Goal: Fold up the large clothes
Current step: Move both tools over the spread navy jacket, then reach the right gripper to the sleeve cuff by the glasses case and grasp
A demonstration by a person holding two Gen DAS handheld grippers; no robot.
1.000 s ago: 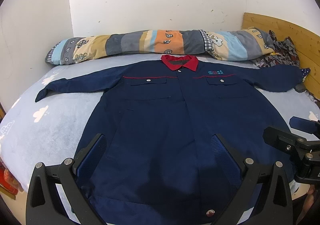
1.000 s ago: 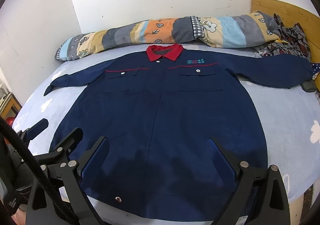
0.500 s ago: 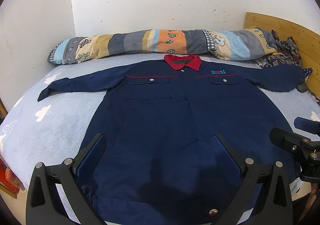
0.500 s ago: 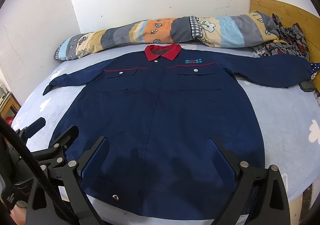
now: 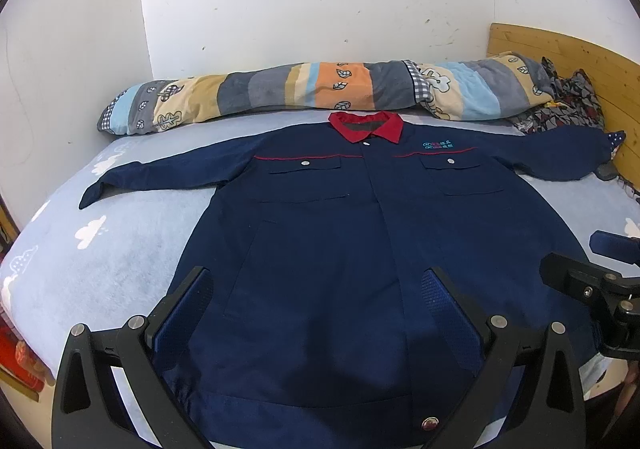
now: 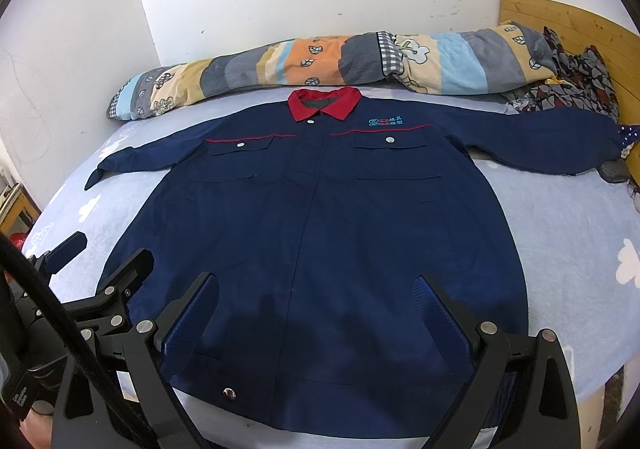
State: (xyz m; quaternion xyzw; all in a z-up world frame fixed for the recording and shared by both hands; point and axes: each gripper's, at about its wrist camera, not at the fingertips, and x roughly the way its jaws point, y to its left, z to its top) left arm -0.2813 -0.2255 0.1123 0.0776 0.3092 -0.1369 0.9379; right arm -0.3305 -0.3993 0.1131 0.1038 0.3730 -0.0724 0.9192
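Observation:
A large navy work jacket (image 5: 320,233) with a red collar (image 5: 366,126) lies spread flat, front up, on the bed, both sleeves stretched out sideways. It also shows in the right wrist view (image 6: 320,217). My left gripper (image 5: 318,289) is open and empty, hovering over the jacket's lower hem. My right gripper (image 6: 316,293) is open and empty, also over the hem. The right gripper appears at the right edge of the left wrist view (image 5: 592,281); the left gripper appears at the left of the right wrist view (image 6: 100,281).
A striped rolled quilt (image 5: 320,89) lies along the wall behind the collar. A wooden headboard (image 5: 576,61) and a patterned cloth (image 5: 568,109) are at the right. The light blue cloud-print sheet (image 5: 100,249) covers the bed. White walls stand behind and to the left.
Both views have shifted slightly. The jacket has not moved, and both grippers stay open.

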